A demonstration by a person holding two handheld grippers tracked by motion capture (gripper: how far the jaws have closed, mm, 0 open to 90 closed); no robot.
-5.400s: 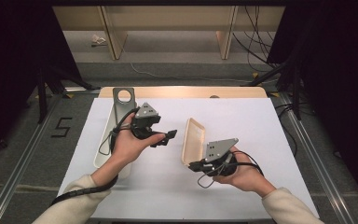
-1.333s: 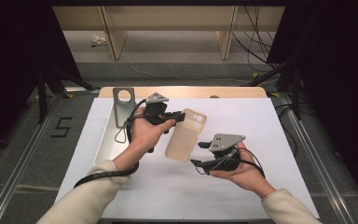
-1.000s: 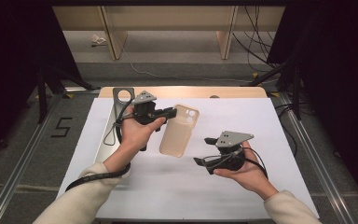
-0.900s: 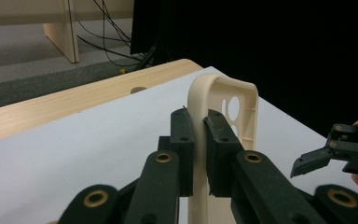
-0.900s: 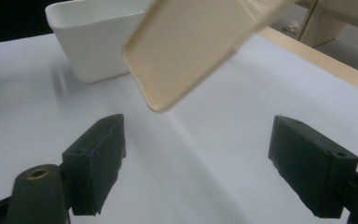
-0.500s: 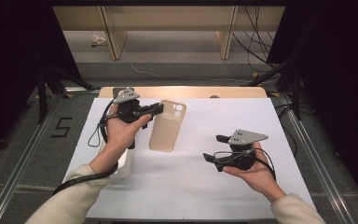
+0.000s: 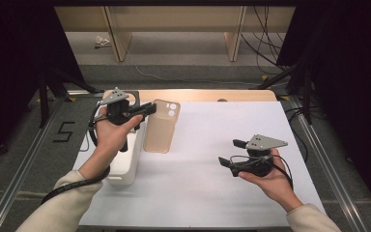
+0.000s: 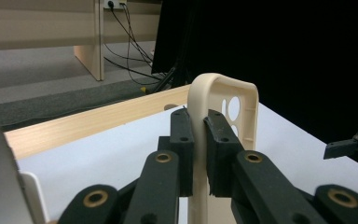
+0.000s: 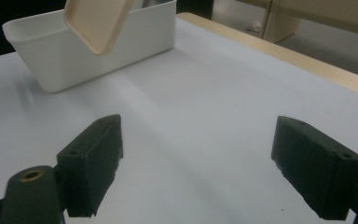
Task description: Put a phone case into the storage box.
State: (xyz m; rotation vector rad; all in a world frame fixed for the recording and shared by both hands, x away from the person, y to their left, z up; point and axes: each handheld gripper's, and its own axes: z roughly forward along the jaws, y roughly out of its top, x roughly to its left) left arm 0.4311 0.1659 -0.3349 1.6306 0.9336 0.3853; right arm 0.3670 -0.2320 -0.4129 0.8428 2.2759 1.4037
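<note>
My left gripper [image 8: 196, 140] clamps the phone case [image 8: 223, 107] rim between its jaws; right gripper [image 9: 198, 172] jaws apart, empty. Case moved left, probably over the white bin [image 7: 125, 154].

White tray [image 7: 125, 166] under my left gripper, on white table cover [image 7: 212, 188]. Dark metal plate with round hole [image 7: 134, 98] just beyond it, at tray's far end. Light wooden table edge [image 7: 232, 94] ahead of both grippers. Floor marking "5" [image 7: 64, 131] off to my left. Cables [image 7: 265, 34] on floor far ahead, right.
</note>
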